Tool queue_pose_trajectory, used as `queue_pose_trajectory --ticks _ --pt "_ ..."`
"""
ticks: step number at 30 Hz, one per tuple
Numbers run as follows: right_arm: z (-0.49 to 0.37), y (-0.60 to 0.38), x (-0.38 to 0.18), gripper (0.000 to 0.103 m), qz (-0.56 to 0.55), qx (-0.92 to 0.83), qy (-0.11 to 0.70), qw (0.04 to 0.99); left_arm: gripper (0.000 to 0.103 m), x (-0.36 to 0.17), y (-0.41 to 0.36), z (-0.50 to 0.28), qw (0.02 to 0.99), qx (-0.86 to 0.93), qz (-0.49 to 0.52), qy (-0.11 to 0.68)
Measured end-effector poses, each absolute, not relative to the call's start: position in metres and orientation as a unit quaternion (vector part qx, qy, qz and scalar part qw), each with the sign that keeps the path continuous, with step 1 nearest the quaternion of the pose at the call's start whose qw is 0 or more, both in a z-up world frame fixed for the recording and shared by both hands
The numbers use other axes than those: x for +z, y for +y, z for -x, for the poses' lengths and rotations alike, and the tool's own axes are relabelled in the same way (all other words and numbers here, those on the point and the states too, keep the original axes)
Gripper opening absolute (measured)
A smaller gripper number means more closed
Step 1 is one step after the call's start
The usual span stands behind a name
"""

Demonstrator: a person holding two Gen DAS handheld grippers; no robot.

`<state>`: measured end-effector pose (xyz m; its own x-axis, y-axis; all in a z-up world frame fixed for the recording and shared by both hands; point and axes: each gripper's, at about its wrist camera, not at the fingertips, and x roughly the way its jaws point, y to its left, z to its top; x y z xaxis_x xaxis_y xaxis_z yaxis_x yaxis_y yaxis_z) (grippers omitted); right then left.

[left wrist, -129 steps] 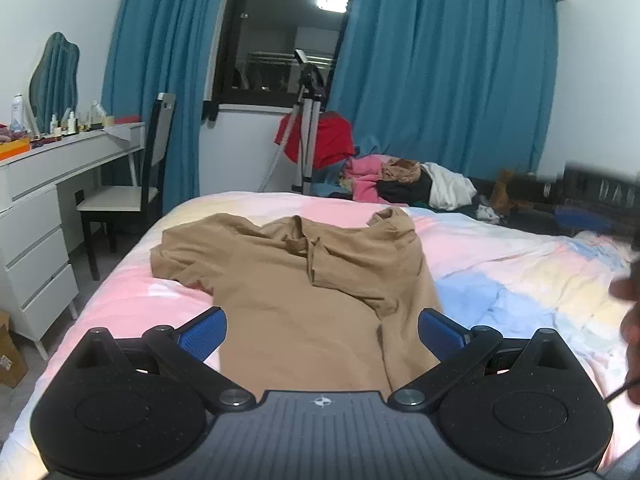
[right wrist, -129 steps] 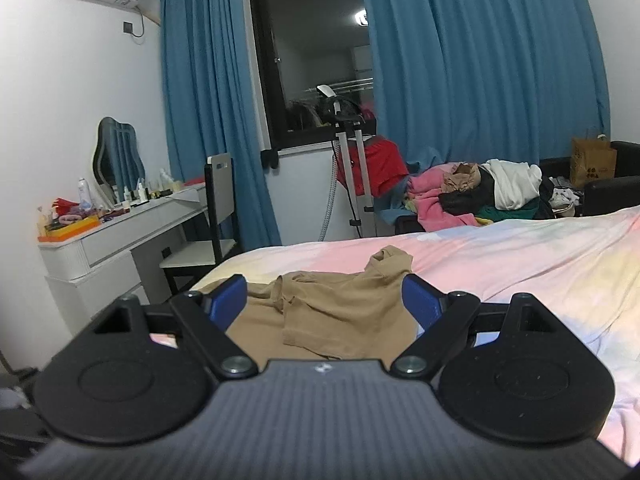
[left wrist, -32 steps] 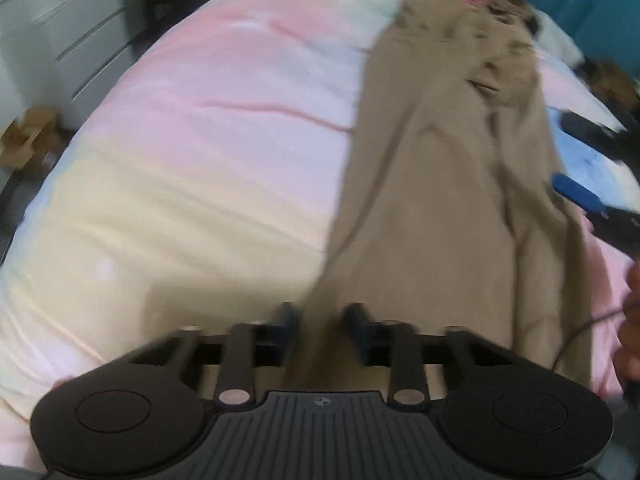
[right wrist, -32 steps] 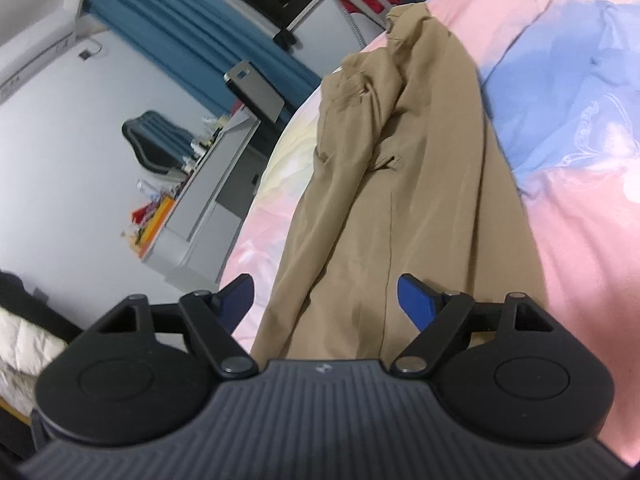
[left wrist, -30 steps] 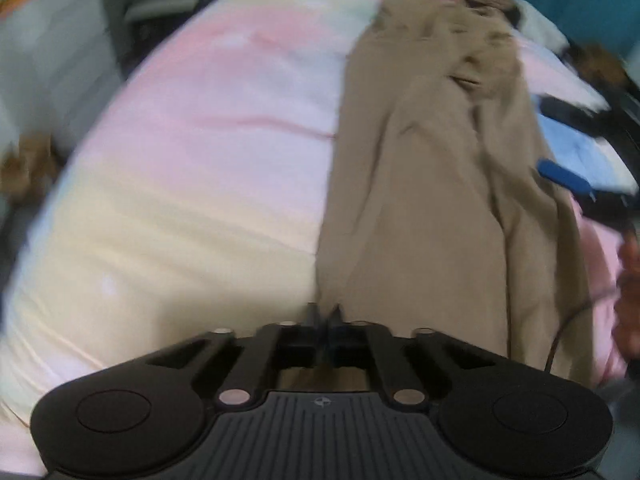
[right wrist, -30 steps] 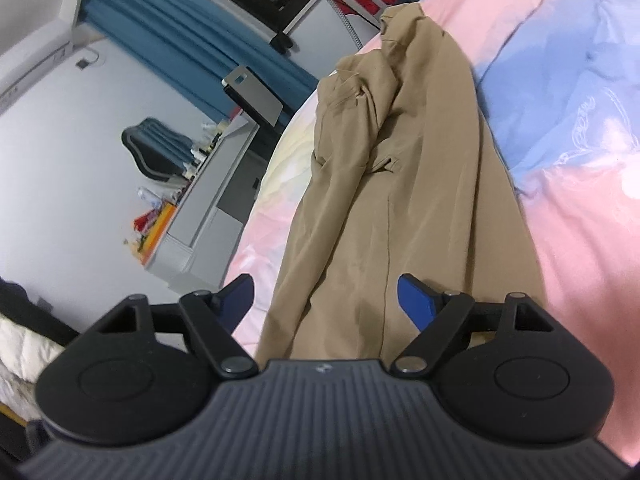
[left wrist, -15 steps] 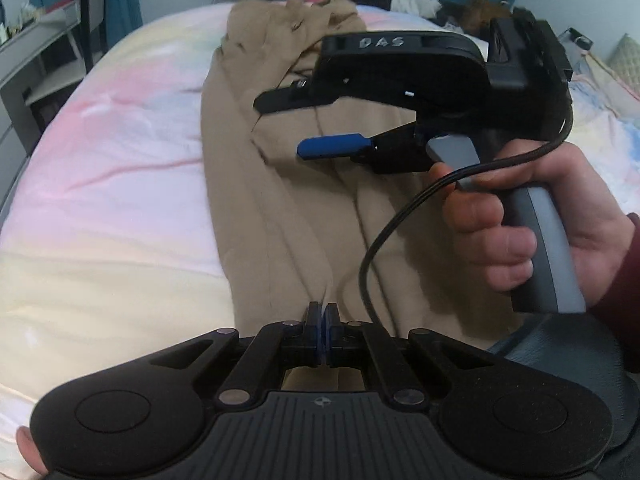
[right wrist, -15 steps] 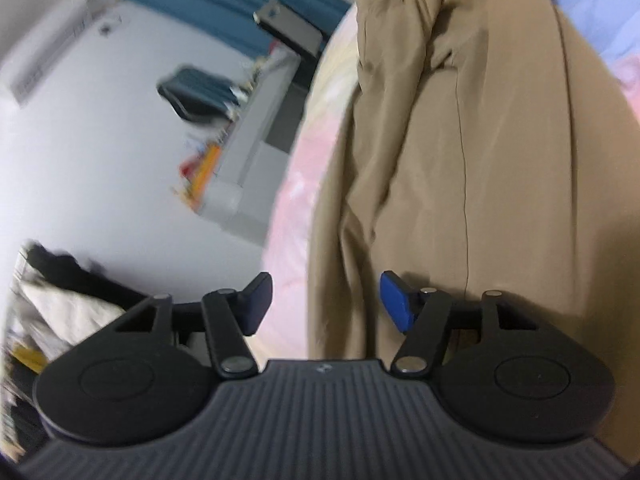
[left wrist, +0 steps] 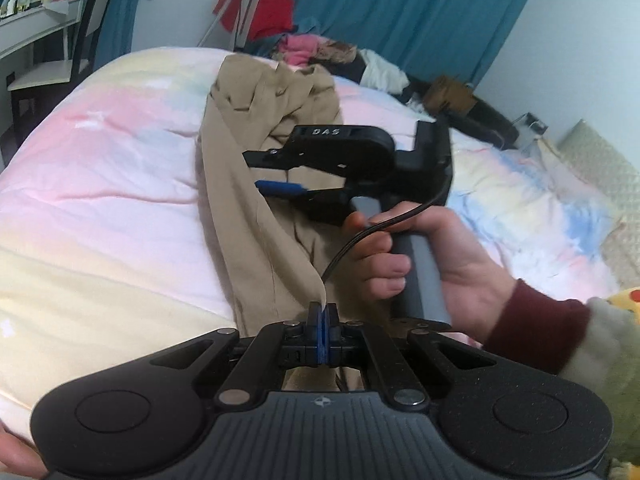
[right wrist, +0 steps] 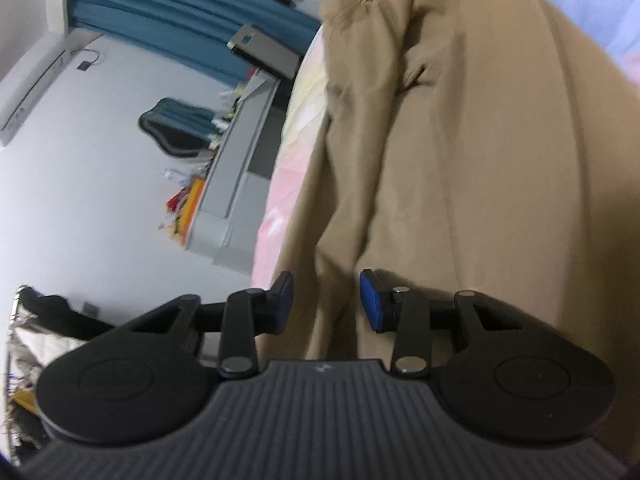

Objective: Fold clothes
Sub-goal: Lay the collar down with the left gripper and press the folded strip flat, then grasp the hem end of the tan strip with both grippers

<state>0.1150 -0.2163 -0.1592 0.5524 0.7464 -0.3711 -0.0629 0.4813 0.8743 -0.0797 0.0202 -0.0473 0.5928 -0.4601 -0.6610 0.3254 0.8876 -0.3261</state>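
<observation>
Pinching a thin peak of tan cloth, the left gripper (left wrist: pixel 322 322) has its blue pads pressed together on the near edge of the tan garment (left wrist: pixel 256 184), which lies as a long, bunched strip along the bed (left wrist: pixel 100 184), its far end crumpled toward the clothes pile (left wrist: pixel 320 52) beyond the bed's far edge. The right gripper (right wrist: pixel 326 300), held in the person's right hand (left wrist: pixel 436 268), hovers over the garment's middle with its jaws parted; in its own view a raised fold of the garment sits between the two pads, and I cannot tell for sure whether either pad touches it. The garment is not yet a neat folded stack: its upper part is twisted and heaped, and one side has doubled over on itself. The chief risk, as I judge it, is that the left grip holds only one layer or a bare sliver of the edge; any pull along the bed could let it slip free, or drag the top layer alone and deepen the wrinkles. If the right jaws close on the raised ridge, they may trap several layers at once, so that a lift would carry a lump and not a clean edge. The bedcover is soft and may ruck up under the garment, dragging it askew. The right gripper's cable (left wrist: pixel 360 236) hangs close above the garment and could snag a fold.
</observation>
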Motion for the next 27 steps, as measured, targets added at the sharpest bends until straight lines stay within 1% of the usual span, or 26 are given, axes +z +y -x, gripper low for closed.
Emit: queue_pose_trajectory --ticks 1,4,5,6,7,8,13,15,16,18,19,20,21,23,25,26,27 --pt "-0.116 -0.213 -0.159 0.040 -0.432 0.271 0.400 0.762 0.000 -0.044 0.022 0.089 0.888 -0.222 0.088 0.392" --pt "-0.116 -0.207 -0.161 0.041 -0.423 0.281 0.413 0.756 0.000 -0.046 0.018 0.082 0.887 -0.224 0.091 0.393" --pt "-0.116 -0.206 -0.160 0.040 -0.419 0.282 0.413 0.758 0.000 -0.049 0.015 0.079 0.887 -0.224 0.091 0.393" --pt "-0.114 -0.206 -0.158 0.036 -0.413 0.282 0.408 0.764 0.000 -0.053 0.011 0.072 0.886 -0.225 0.090 0.394" --pt "-0.112 -0.207 -0.155 0.012 -0.407 0.280 0.400 0.772 0.000 -0.055 0.006 0.063 0.886 -0.225 0.090 0.396" --pt "-0.110 -0.207 -0.151 0.005 -0.402 0.277 0.394 0.779 0.000 -0.058 0.003 0.058 0.885 -0.225 0.087 0.398" --pt "-0.100 -0.222 -0.132 0.004 -0.380 0.233 0.359 0.820 0.001 -0.078 -0.015 0.042 0.875 -0.226 0.050 0.425" --pt "-0.097 -0.224 -0.128 0.004 -0.353 0.209 0.363 0.837 0.001 -0.087 -0.023 0.037 0.867 -0.224 0.027 0.445" --pt "-0.097 -0.224 -0.129 0.007 -0.340 0.199 0.370 0.841 0.002 -0.090 -0.027 0.034 0.863 -0.223 0.016 0.454" --pt "-0.097 -0.225 -0.132 0.007 -0.324 0.185 0.389 0.842 0.006 -0.094 -0.032 0.031 0.858 -0.219 0.002 0.464" --pt "-0.096 -0.228 -0.134 0.007 -0.329 0.181 0.392 0.839 0.013 -0.095 -0.033 0.030 0.858 -0.215 -0.003 0.466" --pt "-0.095 -0.230 -0.136 0.007 -0.335 0.178 0.396 0.837 0.022 -0.093 -0.033 0.030 0.861 -0.214 -0.003 0.462" --pt "-0.092 -0.233 -0.136 0.007 -0.340 0.176 0.398 0.834 0.028 -0.092 -0.031 0.031 0.863 -0.213 -0.002 0.457" --pt "-0.083 -0.239 -0.131 0.008 -0.334 0.170 0.397 0.838 0.053 -0.089 -0.027 0.032 0.867 -0.215 0.009 0.449" --pt "-0.067 -0.244 -0.122 0.009 -0.307 0.157 0.394 0.852 0.059 -0.086 -0.022 0.033 0.871 -0.216 0.024 0.441" --pt "-0.059 -0.247 -0.117 0.009 -0.293 0.151 0.393 0.858 0.063 -0.085 -0.019 0.034 0.873 -0.217 0.034 0.436" --pt "-0.051 -0.249 -0.113 0.013 -0.280 0.145 0.392 0.865 0.067 -0.083 -0.015 0.034 0.874 -0.218 0.045 0.432"
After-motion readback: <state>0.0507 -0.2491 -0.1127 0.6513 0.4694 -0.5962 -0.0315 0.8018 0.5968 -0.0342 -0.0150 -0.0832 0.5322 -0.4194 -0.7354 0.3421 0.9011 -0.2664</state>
